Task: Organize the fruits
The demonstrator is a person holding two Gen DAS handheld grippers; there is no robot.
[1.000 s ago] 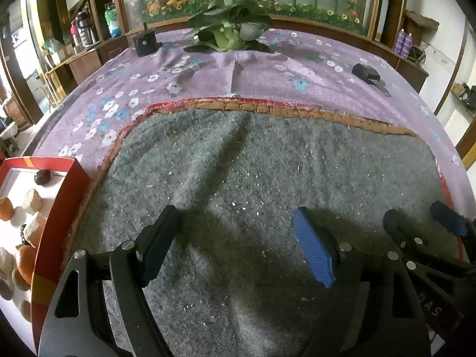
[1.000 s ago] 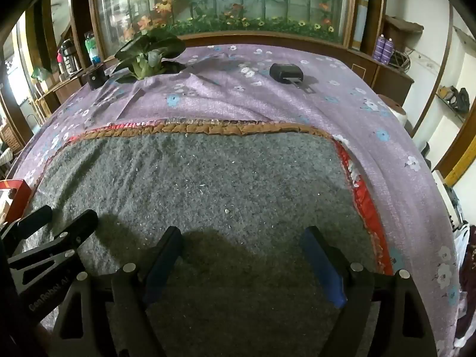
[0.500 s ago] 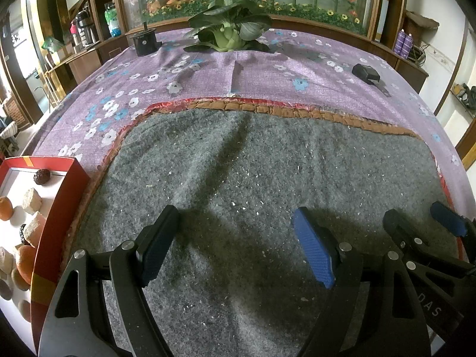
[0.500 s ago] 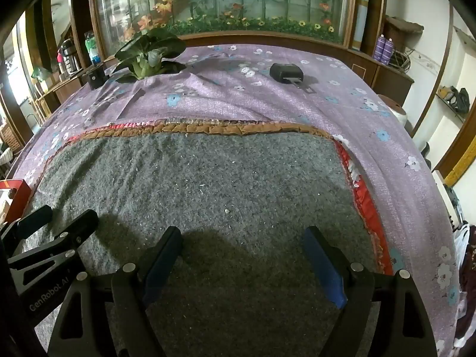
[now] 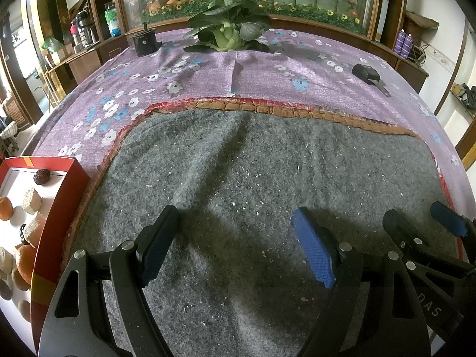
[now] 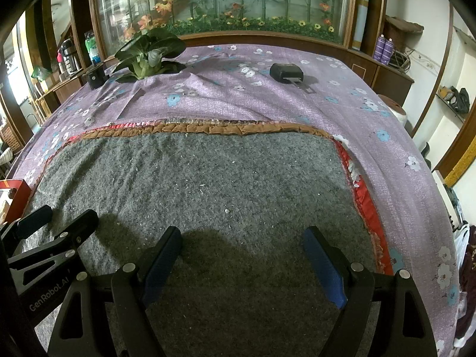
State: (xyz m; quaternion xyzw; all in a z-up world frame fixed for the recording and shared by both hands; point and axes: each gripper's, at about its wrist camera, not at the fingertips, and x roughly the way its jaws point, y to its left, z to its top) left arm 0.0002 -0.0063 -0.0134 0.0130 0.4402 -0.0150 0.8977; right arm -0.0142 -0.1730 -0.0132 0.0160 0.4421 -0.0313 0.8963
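Fingers spread wide and empty on both grippers, hovering side by side over a grey felt mat (image 5: pixel 238 178) laid on a purple flowered cloth.

Left wrist view: the left gripper (image 5: pixel 238 244) holds nothing between its blue pads, only bare felt. The fruit lies off to its left, in a red-walled tray (image 5: pixel 64 208) at the mat's edge, white inside. An orange (image 5: pixel 5 208) sits by the tray's far side, a second orange (image 5: pixel 25 263) nearer the camera, a small dark fruit (image 5: pixel 42 176) at the tray's far end, with pale cube-shaped pieces (image 5: pixel 31 200) between them. None has a marked long axis except the tray itself, which runs roughly away from the camera. The right gripper (image 5: pixel 422 223) shows at the right edge, on the side away from the tray.

Right wrist view: the right gripper (image 6: pixel 242 255) also stands open over bare felt. Only a corner of the tray (image 6: pixel 16 196) shows at the far left, beyond the left gripper (image 6: pixel 59 217).

Judged from this, the left gripper is clearly the nearer to the fruit, and a first pick would call for a swing leftward over the tray's wall.
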